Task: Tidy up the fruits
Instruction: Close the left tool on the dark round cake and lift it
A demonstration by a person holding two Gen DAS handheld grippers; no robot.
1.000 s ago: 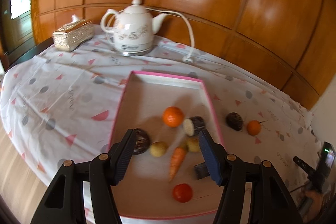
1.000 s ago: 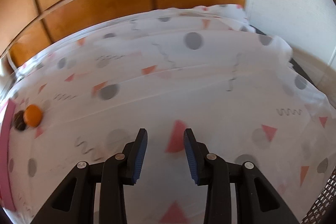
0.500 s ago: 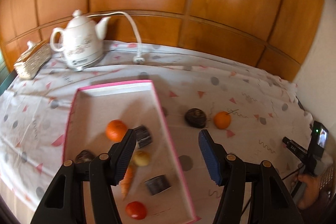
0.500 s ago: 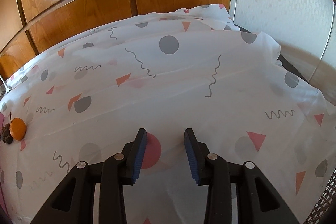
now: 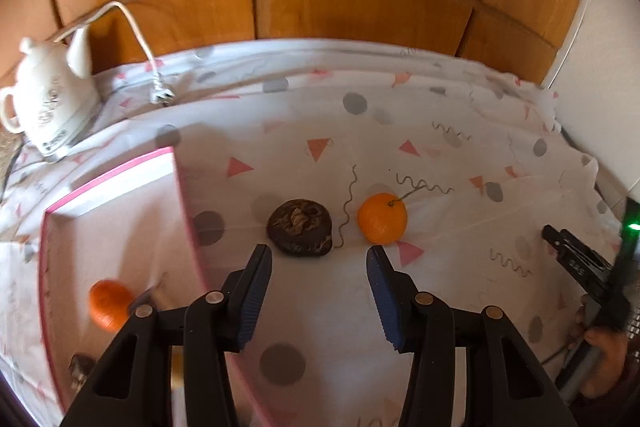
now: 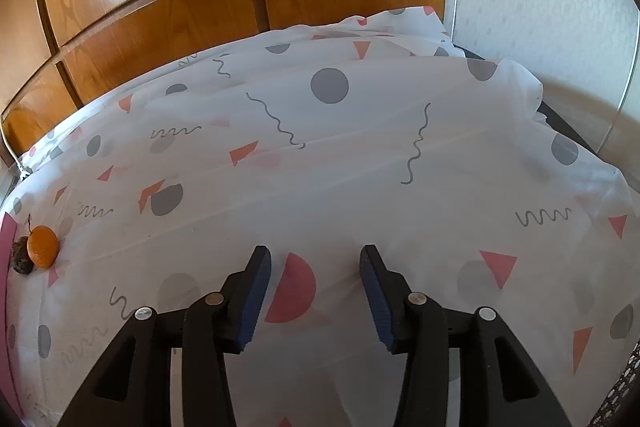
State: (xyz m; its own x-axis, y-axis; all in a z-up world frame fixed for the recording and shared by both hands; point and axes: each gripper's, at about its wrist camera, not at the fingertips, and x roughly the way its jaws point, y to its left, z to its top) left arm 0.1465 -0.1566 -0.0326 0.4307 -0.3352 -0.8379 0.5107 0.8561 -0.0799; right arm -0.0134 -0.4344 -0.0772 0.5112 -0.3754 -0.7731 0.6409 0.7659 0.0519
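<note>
A dark brown lumpy fruit (image 5: 300, 227) and an orange with a stem (image 5: 382, 223) lie on the patterned tablecloth, right of the pink-rimmed tray (image 5: 182, 179). My left gripper (image 5: 319, 291) is open and empty, just short of these two. The tray holds another orange (image 5: 109, 303) and a dark piece (image 5: 80, 367). My right gripper (image 6: 315, 293) is open and empty over bare cloth. The orange (image 6: 42, 246) and the dark fruit (image 6: 21, 258) show far left in the right wrist view.
A white kettle (image 5: 48, 107) with a cord and plug (image 5: 160, 95) stands at the back left. Wooden panels run behind the table. The other hand-held gripper (image 5: 580, 267) shows at the right edge. The cloth drops off at the right (image 6: 560, 131).
The left gripper has swung right, from above the tray to the two fruits on the cloth, and come closer to them. The right gripper has shifted slightly, jaws a little wider.
</note>
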